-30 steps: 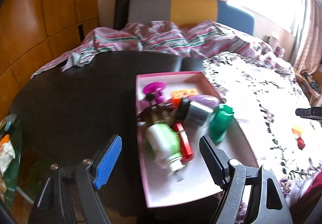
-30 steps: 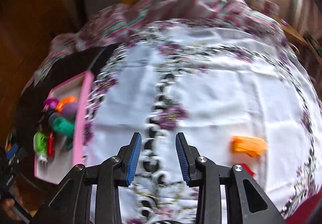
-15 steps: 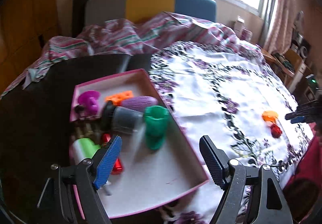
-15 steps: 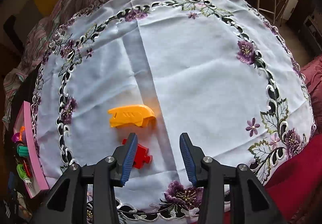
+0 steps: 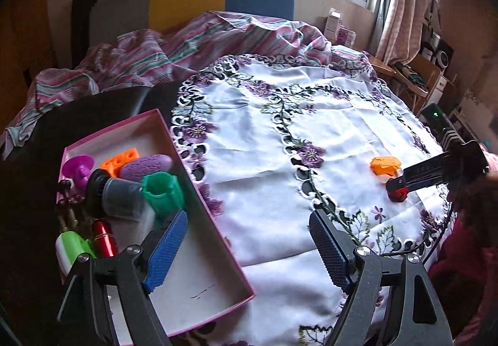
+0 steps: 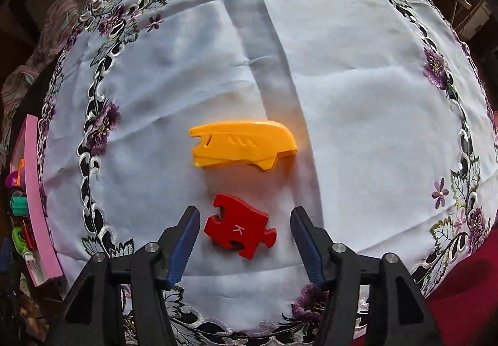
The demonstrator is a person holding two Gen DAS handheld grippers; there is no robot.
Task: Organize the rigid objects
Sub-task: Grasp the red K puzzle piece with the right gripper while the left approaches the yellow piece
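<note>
A red puzzle piece (image 6: 240, 230) marked K lies on the white embroidered cloth (image 6: 342, 97), with an orange plastic piece (image 6: 242, 148) just beyond it. My right gripper (image 6: 246, 232) is open, its fingers on either side of the red piece, close above the cloth; it also shows in the left wrist view (image 5: 401, 182) over the red piece (image 5: 396, 194) and beside the orange piece (image 5: 385, 165). My left gripper (image 5: 249, 248) is open and empty above the near edge of a pink box (image 5: 199, 302).
The pink box holds several items at its far end: a green cup (image 5: 162, 195), a grey cylinder (image 5: 121, 199), a purple oval (image 5: 145, 163), an orange block (image 5: 119, 159). A striped blanket (image 5: 218, 35) lies behind. The box also shows at the left in the right wrist view (image 6: 37, 206).
My right gripper has swung over to the orange and red pieces, come down and opened wider around the red piece. My left gripper has turned right, off the box's contents.
</note>
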